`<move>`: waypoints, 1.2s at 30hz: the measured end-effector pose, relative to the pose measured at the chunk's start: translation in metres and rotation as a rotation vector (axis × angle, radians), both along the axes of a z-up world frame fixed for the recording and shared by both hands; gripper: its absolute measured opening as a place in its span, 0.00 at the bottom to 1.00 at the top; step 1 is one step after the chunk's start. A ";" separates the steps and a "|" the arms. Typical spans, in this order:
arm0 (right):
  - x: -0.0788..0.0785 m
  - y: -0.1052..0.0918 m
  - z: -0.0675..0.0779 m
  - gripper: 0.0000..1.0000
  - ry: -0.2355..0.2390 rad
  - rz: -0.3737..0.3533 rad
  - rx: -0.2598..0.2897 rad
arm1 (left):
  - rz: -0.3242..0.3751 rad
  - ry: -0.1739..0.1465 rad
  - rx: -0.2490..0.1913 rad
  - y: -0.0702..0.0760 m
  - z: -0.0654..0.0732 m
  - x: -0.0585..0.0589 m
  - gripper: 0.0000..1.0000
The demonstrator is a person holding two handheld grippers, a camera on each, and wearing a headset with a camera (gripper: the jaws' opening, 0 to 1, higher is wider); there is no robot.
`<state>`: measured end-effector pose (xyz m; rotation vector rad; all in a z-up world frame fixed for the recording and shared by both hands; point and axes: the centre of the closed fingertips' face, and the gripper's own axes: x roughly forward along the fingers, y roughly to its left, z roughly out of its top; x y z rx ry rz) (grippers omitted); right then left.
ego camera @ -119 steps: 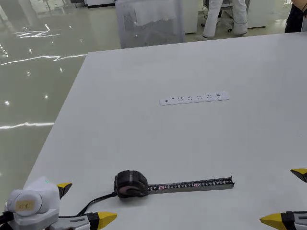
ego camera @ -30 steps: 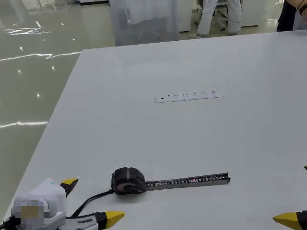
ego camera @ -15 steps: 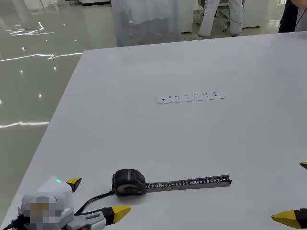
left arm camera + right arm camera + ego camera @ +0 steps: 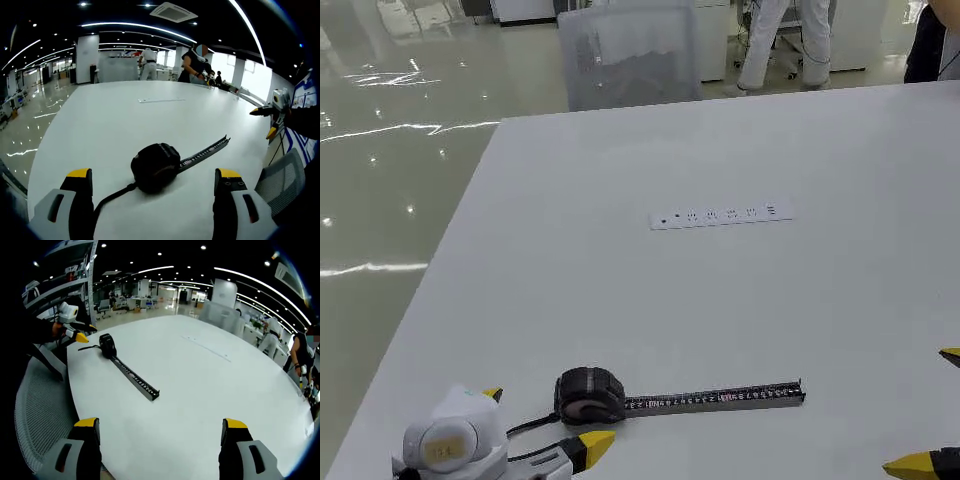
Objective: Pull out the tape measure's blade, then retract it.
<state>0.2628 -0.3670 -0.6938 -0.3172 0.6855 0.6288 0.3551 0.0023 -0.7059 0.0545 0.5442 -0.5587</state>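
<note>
A black tape measure lies near the front edge of the white table, its blade pulled out to the right and flat on the surface. My left gripper is open just in front-left of the case, its yellow tips apart on either side of the case's black strap. In the left gripper view the case sits between the open jaws of my left gripper, close but untouched. My right gripper is open, well short of the blade's hook end.
A white power strip lies across the middle of the table. A grey chair stands behind the far edge, with people beyond it. The table's left edge drops to a shiny floor.
My left gripper has moved right, closer to the tape measure's case. The tape measure and its blade lie as before. The head camera has shifted slightly.
</note>
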 end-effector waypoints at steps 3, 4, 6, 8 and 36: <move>0.000 0.002 -0.002 0.99 0.002 0.017 -0.011 | 0.039 -0.011 0.004 0.000 -0.002 0.002 0.99; 0.000 0.003 -0.003 0.99 0.002 0.031 -0.023 | 0.054 -0.022 0.014 0.001 -0.003 0.003 0.99; 0.000 0.005 -0.004 0.99 -0.012 0.069 -0.056 | 0.084 -0.028 0.002 -0.002 -0.006 0.005 0.99; 0.001 0.006 -0.006 0.99 -0.010 0.076 -0.064 | 0.157 -0.041 0.010 0.002 -0.009 0.006 0.99; 0.026 0.034 -0.019 0.99 0.064 0.221 -0.110 | 0.189 -0.046 -0.035 -0.016 -0.015 0.020 0.97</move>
